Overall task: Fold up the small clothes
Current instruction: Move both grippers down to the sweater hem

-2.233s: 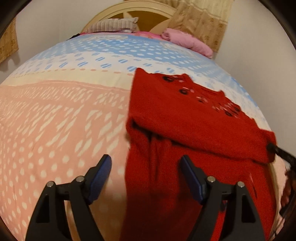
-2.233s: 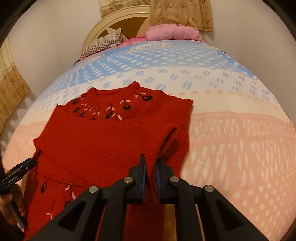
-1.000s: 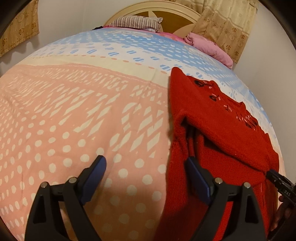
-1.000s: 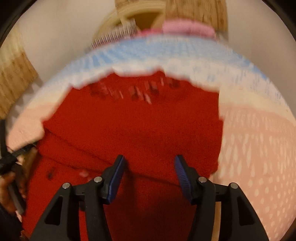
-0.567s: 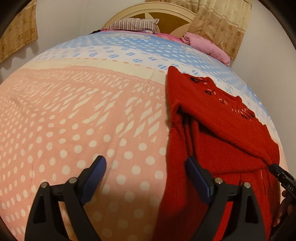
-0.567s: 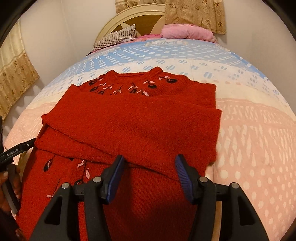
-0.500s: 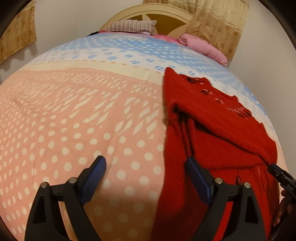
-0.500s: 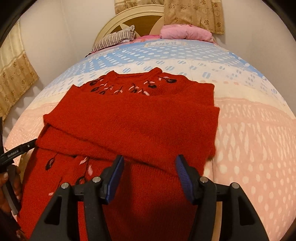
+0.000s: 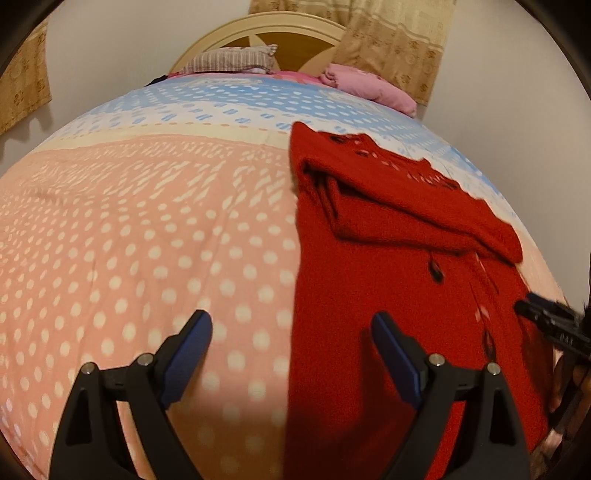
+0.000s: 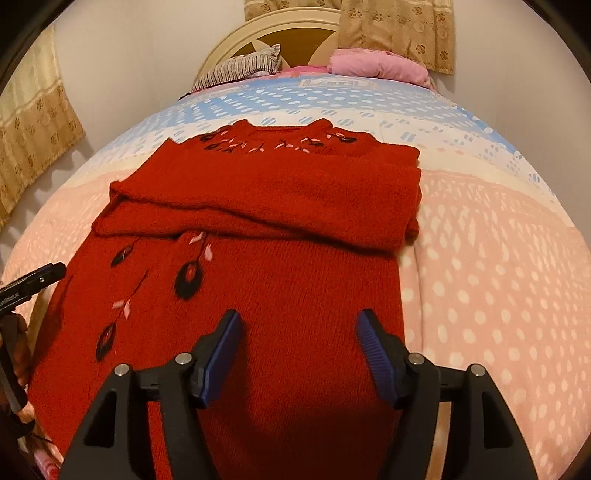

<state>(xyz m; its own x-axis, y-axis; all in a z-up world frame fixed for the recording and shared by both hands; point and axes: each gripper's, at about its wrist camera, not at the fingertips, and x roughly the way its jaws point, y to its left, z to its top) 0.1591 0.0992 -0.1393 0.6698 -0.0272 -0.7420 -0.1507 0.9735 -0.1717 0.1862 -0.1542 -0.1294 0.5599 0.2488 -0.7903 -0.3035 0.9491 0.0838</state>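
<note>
A red knitted sweater (image 10: pixel 288 280) with dark and pink leaf embroidery lies flat on the bed, both sleeves folded across the chest as a band (image 10: pixel 273 199). It also shows in the left wrist view (image 9: pixel 388 266), right of centre. My right gripper (image 10: pixel 297 350) is open and empty, low over the sweater's lower body. My left gripper (image 9: pixel 291 350) is open and empty, straddling the sweater's left edge near the hem. The right gripper's tip (image 9: pixel 546 325) shows at the left view's right edge; the left gripper's tip (image 10: pixel 33 284) shows at the right view's left edge.
The bed cover (image 9: pixel 140 229) is pink with white dots near me and blue and white further back. A striped pillow (image 10: pixel 240 68), a pink pillow (image 10: pixel 376 62) and a round headboard (image 10: pixel 280 26) stand at the far end. Curtains (image 10: pixel 33 129) hang on the walls.
The right gripper let go of the folded sleeve, opened and drew back toward the hem. The left gripper stayed open and also drew back along the sweater's left edge.
</note>
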